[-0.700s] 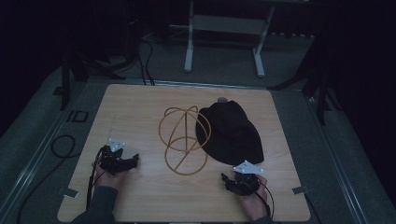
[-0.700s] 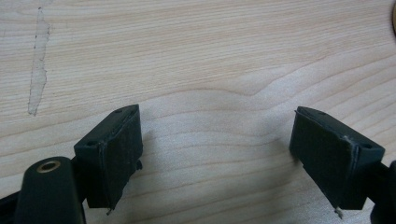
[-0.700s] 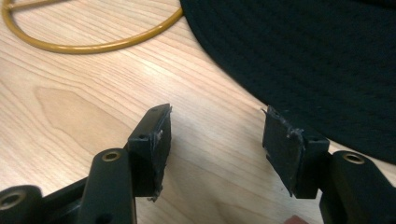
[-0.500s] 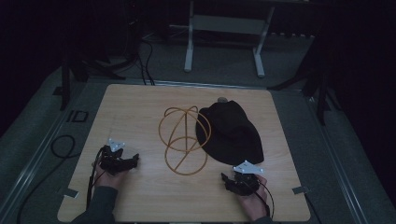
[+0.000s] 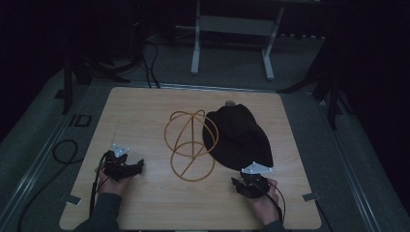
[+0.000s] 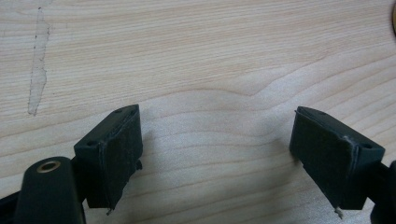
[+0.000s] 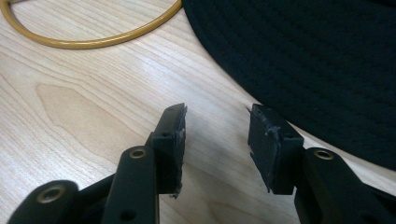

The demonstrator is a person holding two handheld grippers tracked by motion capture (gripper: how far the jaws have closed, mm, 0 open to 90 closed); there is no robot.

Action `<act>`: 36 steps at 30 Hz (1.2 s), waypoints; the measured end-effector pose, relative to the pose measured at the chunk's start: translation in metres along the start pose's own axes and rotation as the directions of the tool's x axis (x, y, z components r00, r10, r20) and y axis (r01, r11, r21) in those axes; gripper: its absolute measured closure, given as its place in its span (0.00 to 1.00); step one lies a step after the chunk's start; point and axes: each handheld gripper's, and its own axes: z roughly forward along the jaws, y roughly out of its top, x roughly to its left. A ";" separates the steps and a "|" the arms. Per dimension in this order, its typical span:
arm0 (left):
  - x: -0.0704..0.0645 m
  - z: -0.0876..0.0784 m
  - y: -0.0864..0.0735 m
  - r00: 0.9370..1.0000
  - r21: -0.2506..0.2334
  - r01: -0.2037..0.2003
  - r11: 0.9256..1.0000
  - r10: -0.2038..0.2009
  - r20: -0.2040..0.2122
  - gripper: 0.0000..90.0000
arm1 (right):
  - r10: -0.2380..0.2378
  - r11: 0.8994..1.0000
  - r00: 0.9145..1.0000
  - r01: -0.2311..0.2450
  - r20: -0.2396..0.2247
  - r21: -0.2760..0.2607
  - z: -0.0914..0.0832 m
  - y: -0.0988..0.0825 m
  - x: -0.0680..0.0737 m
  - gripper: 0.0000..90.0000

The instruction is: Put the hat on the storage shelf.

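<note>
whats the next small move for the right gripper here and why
Probably ease the right gripper forward to the near brim edge of the black hat. Its jaws stand open with only bare table between them, and the brim lies just ahead and to one side, untouched. The left gripper is open over bare wood, farther off, beside the yellow wire frame.

**nothing has shifted**

between the earlier high views and now, you have made no move that can be seen. your left gripper (image 5: pixel 135 165) and your right gripper (image 5: pixel 241 183) sit at the same spots near the table's front edge. the black hat (image 5: pixel 239 140) and the yellow wire frame (image 5: pixel 193 180) lie as before.
</note>
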 end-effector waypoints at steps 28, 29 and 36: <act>0.000 0.000 0.000 1.000 0.000 -0.002 1.000 0.002 0.000 0.20 | -0.075 0.996 0.997 0.075 0.000 0.048 -0.033 0.059 -0.036 0.72; 0.000 0.000 0.000 1.000 0.000 -0.002 1.000 0.002 0.000 0.20 | -0.080 0.996 0.997 0.080 0.001 0.049 -0.035 0.063 -0.039 0.72; 0.000 0.000 0.000 1.000 -0.001 -0.001 1.000 0.001 0.000 0.20 | -0.089 0.994 0.996 0.089 -0.005 0.065 -0.043 0.078 -0.047 0.74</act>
